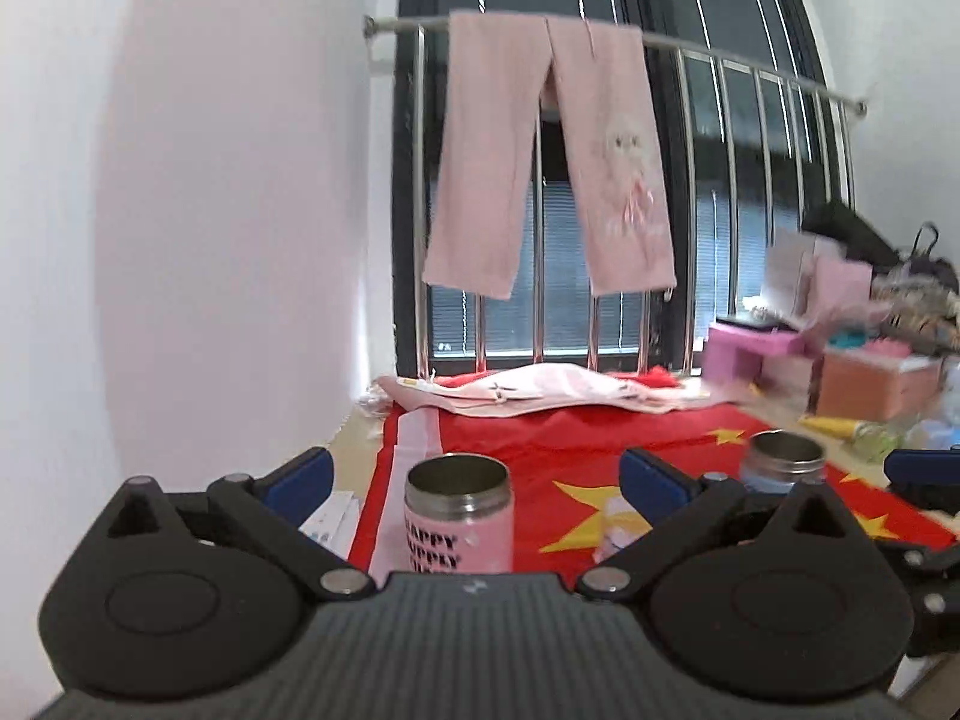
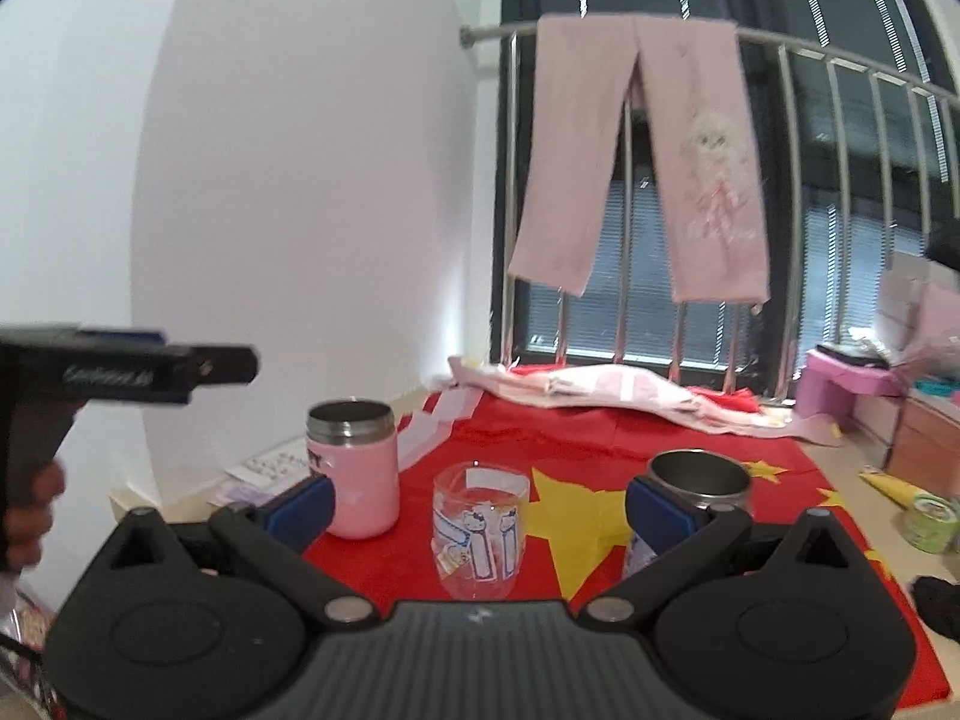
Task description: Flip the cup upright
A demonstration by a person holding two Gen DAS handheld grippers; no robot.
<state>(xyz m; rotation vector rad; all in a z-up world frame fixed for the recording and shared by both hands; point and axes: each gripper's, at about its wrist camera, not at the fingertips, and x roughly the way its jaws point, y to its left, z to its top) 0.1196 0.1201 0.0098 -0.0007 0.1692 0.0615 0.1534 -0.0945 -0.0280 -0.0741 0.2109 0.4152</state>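
Three cups upright on red flag cloth [image 2: 588,450], tabletop [image 2: 840,468]; both claws released, grasping nothing.
Clear glass cup [image 2: 480,531] near centre, mouth up, between right claw [image 2: 480,504] fingers, untouched; pink cup [image 2: 354,468] to its left, steel rim up, between left claw [image 1: 474,477] fingers; steel-rimmed cup [image 2: 699,477] to its right; pink trousers [image 2: 636,150] hung on far rail.

Ahead of me a white wall [image 2: 300,180] meets a dark window [image 1: 600,312] behind a steel railing [image 1: 750,66] hung with pink trousers [image 1: 540,168], while a red flag cloth [image 2: 600,438] covers the counter [image 2: 840,468] and boxes [image 1: 870,378] crowd the right.
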